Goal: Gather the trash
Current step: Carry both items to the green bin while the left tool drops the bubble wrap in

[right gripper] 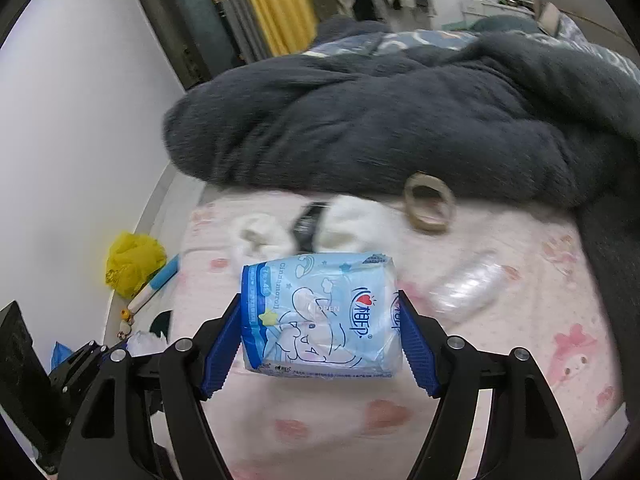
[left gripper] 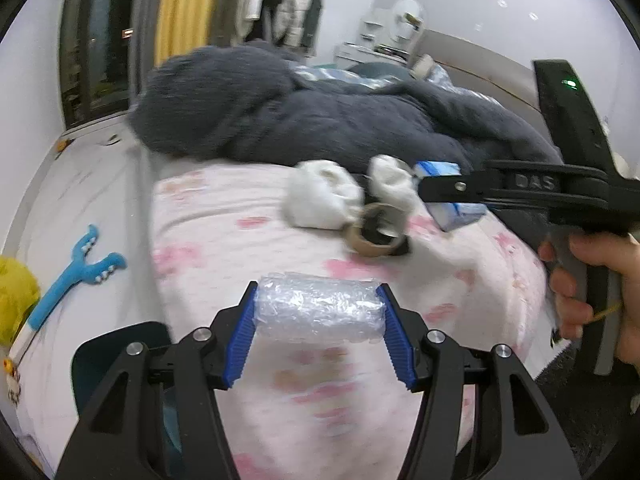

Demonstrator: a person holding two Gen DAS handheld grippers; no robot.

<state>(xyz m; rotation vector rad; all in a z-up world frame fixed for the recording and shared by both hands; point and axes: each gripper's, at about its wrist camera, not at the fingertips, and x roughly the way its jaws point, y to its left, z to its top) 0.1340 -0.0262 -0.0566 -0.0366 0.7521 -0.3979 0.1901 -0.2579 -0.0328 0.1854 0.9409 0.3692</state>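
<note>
- Nearest us in the left wrist view, the left hand-held gripper (left gripper: 318, 312) has closed partway on a bubble wrap roll (left gripper: 318, 306), blue pads pressed to both ends, low centre of frame.
- We judge that roll slippery and springy; a loose squeeze could let it pop out onto the bed sheet (left gripper: 224, 240).
- Low centre in the right wrist view, the right hand-held gripper (right gripper: 320, 320) pinches a blue tissue pack (right gripper: 320, 316) across its width, lifted off the sheet.
- We think the soft pack could sag and slide from the pads if swung fast.
- Still to collect at mid-frame: white crumpled tissues (left gripper: 320, 196) and a cardboard tape ring (left gripper: 374, 236), close together, so the two grippers risk knocking each other there.
- The dark fleece blanket (right gripper: 380, 120) crowds the upper frame; open room lies toward the bed's edge at left, with floor and a yellow bag (right gripper: 134, 258) beyond.
</note>
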